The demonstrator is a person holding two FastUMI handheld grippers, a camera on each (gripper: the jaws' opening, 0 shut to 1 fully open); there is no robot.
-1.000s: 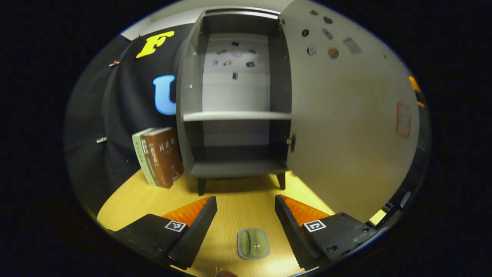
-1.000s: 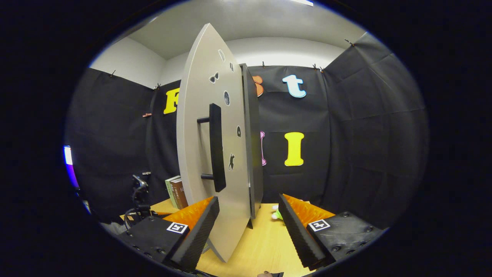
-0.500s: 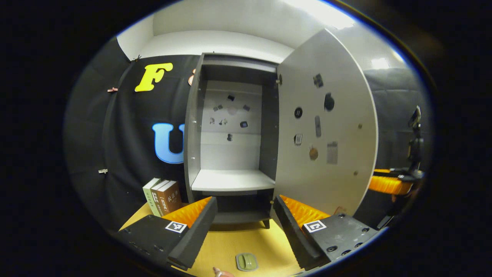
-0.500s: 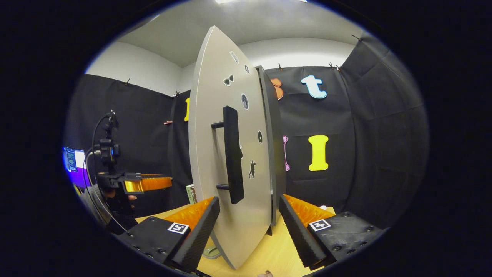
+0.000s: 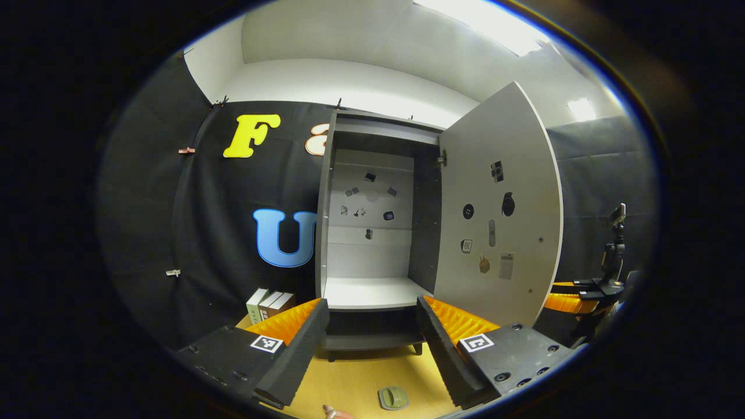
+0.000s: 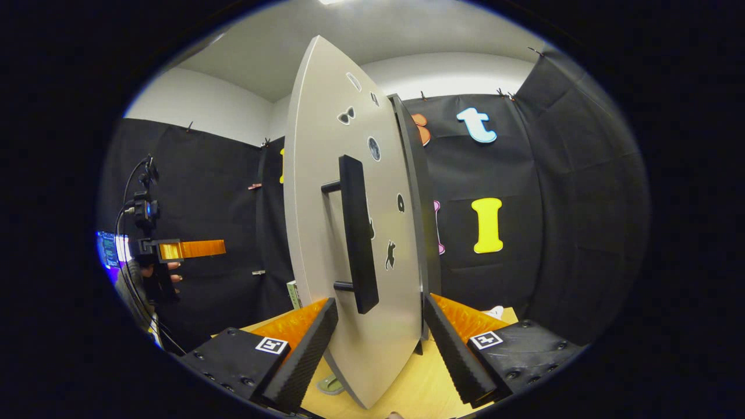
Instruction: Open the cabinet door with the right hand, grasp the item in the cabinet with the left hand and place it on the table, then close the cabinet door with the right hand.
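Note:
The grey cabinet (image 5: 368,291) stands open and its shelves are bare. Its door (image 5: 500,192) is swung out to the right. A small green item (image 5: 393,398) lies on the yellow table (image 5: 355,378) in front of the cabinet, below my left gripper (image 5: 372,349), which is open and holds nothing. In the right gripper view the door (image 6: 317,233) stands edge-on with its black handle (image 6: 356,233). My right gripper (image 6: 378,349) is open, one finger on each side of the door's lower part. The green item (image 6: 330,385) peeks out under the door.
Three books (image 5: 269,304) lean left of the cabinet. The right gripper (image 5: 573,291) shows behind the door's edge. The left gripper (image 6: 189,249), held by a hand, is far left in the right gripper view. A small white thing (image 6: 495,312) lies at the table's back.
My left gripper has risen and drawn back from the table, leaving the green item lying there. The right gripper has shifted slightly beside the door.

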